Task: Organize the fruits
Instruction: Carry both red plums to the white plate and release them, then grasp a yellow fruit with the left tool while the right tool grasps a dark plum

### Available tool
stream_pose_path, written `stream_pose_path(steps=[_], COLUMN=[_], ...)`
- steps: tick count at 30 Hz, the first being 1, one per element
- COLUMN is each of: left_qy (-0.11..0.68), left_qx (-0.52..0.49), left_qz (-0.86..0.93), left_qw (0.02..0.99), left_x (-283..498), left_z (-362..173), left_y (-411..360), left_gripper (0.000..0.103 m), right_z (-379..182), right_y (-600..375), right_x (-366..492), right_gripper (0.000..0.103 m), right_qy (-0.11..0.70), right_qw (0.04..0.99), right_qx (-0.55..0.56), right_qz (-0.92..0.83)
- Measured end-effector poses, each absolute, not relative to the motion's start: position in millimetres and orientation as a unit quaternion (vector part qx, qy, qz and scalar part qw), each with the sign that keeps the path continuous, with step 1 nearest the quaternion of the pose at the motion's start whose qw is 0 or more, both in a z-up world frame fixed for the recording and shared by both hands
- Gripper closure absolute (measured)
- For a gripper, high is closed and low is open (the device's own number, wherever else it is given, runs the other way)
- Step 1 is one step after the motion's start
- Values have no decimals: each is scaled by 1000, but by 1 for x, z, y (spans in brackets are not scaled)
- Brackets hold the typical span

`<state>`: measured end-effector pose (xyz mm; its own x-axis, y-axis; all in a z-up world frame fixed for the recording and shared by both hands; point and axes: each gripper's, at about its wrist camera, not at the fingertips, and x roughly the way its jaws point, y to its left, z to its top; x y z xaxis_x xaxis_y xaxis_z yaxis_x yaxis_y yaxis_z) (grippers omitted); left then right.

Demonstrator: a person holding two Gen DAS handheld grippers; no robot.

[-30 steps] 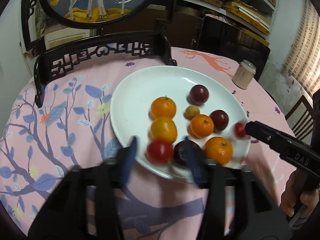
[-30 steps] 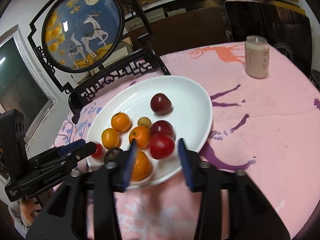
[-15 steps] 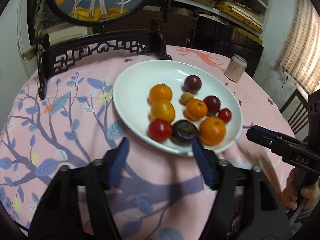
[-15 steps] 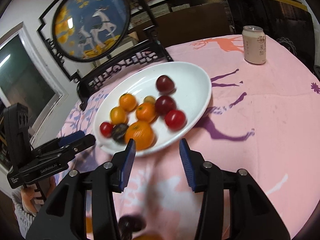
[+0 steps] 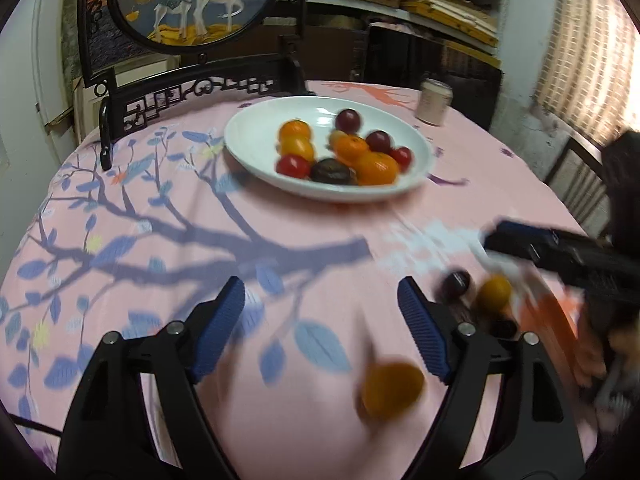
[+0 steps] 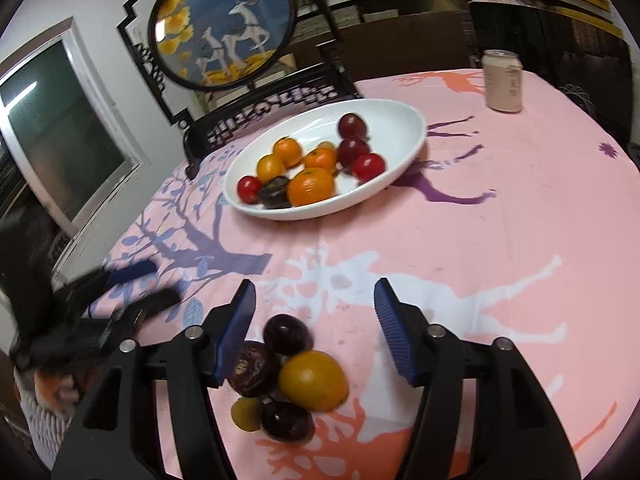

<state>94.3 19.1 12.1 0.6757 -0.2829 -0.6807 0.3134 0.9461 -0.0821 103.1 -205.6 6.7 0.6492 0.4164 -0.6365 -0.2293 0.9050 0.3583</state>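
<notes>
The left gripper (image 5: 320,300) hangs over the pink tabletop (image 5: 280,232) with its jaws opening and nothing between the blue pads; a blurred orange fruit (image 5: 392,390) lies just ahead of its right finger. The right gripper (image 6: 314,304) is also opening and grips nothing. Just beneath it, near its left finger, sits a loose cluster (image 6: 286,376) of fruit on the cloth: one orange, what look like three dark plums, and a small yellowish fruit partly hidden behind them. From the left wrist view that cluster is smeared by motion and partly blocked by the gripper frame, so only a dark fruit and an orange one show.

Farther off, the white plate (image 6: 404,120) holds ten fruits: four orange ones, two red tomatoes, two dark red plums, one near-black fruit, and a small tan one mostly hidden. A drink can (image 6: 503,80) stands well apart, beyond the plate, and a framed deer panel (image 6: 224,24) rises behind.
</notes>
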Motion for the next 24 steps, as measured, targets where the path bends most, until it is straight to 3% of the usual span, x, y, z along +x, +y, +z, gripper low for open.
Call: stream_pose_path(steps=[9,12,21,24], left_qy=[383,397,400,402], left_qx=[75,91,37,39], left_qz=[-216,-216,-135,-148], left_qw=[895,888,906,903], left_x=[54,55,75,75], left_z=[-5,-11,-10,-10], left_y=[-2,-9,26,24], left_gripper=[21,21,19,22], right_z=[3,1,2,3], right_y=[-217,-218,-218,-217], right_x=[100,101,100,99], right_gripper=[41,35,35,35], right_qy=[381,385,382,380], right_qw=[898,897,898,899], right_qx=[144,147,145,143], right_qz=[166,161,161,164])
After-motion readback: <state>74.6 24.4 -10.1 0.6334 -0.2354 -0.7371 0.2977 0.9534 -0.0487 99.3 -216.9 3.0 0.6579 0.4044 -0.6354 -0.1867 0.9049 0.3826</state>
